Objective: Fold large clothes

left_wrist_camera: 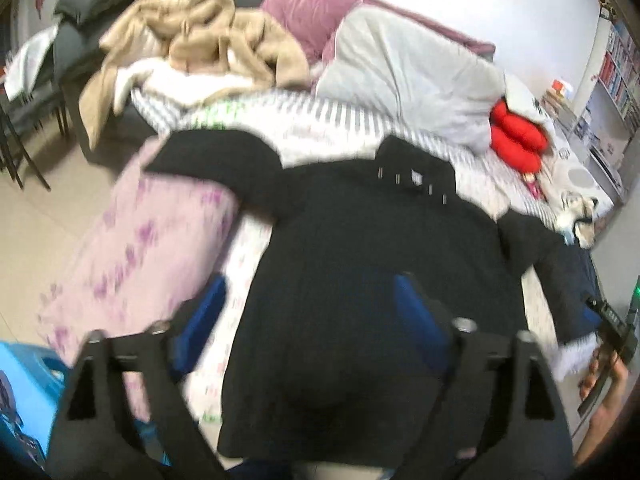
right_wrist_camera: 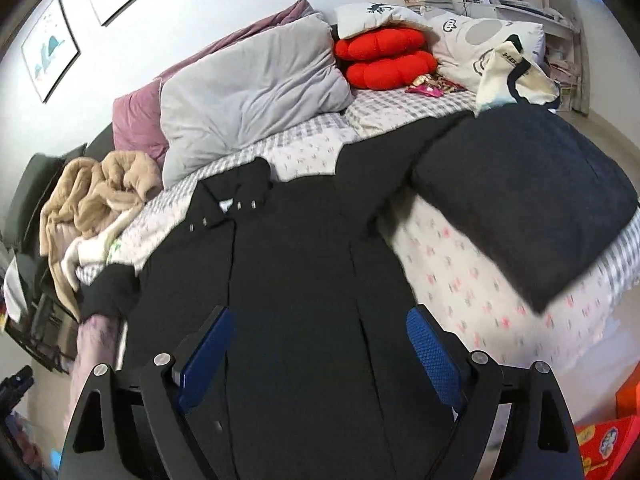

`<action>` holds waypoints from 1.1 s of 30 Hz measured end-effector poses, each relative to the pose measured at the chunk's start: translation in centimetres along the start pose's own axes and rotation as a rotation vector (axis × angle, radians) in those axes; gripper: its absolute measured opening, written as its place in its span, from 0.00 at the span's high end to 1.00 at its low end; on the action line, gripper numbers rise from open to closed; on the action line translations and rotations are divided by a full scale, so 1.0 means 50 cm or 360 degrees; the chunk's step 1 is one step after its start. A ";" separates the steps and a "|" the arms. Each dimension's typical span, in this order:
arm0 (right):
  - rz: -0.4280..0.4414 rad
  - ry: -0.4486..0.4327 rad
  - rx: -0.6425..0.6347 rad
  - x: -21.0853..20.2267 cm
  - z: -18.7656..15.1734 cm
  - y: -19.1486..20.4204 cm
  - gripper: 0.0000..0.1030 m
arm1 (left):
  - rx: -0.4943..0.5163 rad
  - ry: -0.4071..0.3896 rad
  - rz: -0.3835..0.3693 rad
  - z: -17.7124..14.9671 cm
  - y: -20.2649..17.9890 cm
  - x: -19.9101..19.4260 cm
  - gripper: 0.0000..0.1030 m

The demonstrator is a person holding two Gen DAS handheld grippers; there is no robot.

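A large black coat (left_wrist_camera: pixel 360 264) lies spread flat on the bed, collar with small metal snaps at the far end, sleeves out to both sides. It also fills the middle of the right wrist view (right_wrist_camera: pixel 296 288). My left gripper (left_wrist_camera: pixel 308 312) is open, its blue-padded fingers (left_wrist_camera: pixel 204 316) straddling the coat's lower hem from above, holding nothing. My right gripper (right_wrist_camera: pixel 320 348) is open above the coat's lower middle, its blue pads (right_wrist_camera: pixel 436 360) wide apart and empty. The right gripper's body and the hand holding it show at the right edge of the left wrist view (left_wrist_camera: pixel 612 340).
The bed sheet (right_wrist_camera: pixel 460 248) is white with small prints. A folded dark blue garment (right_wrist_camera: pixel 528 200) lies at the right. A grey duvet (right_wrist_camera: pixel 252 88), red cushions (right_wrist_camera: pixel 384 62), white pillows and a beige robe (left_wrist_camera: pixel 204 40) sit at the back. A pink floral cover (left_wrist_camera: pixel 140 248) hangs off the left edge.
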State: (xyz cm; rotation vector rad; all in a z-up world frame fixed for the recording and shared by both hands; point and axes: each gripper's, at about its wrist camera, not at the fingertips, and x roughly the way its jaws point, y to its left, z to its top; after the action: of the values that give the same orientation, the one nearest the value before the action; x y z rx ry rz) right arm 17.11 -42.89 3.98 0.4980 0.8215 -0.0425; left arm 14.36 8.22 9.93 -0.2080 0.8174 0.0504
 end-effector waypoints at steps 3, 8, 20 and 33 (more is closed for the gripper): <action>0.0006 -0.0014 0.0024 0.045 0.054 -0.011 0.13 | 0.0013 0.0009 0.0009 0.048 -0.062 0.052 0.01; 0.0012 0.0022 0.0144 0.138 0.132 -0.085 0.13 | -0.0068 0.0288 -0.0069 0.069 -0.109 0.215 0.01; 0.0083 -0.0096 0.0565 0.310 0.304 -0.324 0.13 | -0.0082 0.0359 0.0064 0.015 -0.132 0.456 0.01; -0.0402 -0.0088 0.0432 0.492 0.417 -0.348 0.84 | -0.0133 0.0427 0.0033 0.014 -0.110 0.503 0.01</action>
State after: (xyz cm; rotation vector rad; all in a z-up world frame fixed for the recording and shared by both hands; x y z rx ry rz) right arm 44.47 -63.72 -8.66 0.6426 0.8248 -0.4035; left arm 32.77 2.08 -7.04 -0.2889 1.0859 0.0775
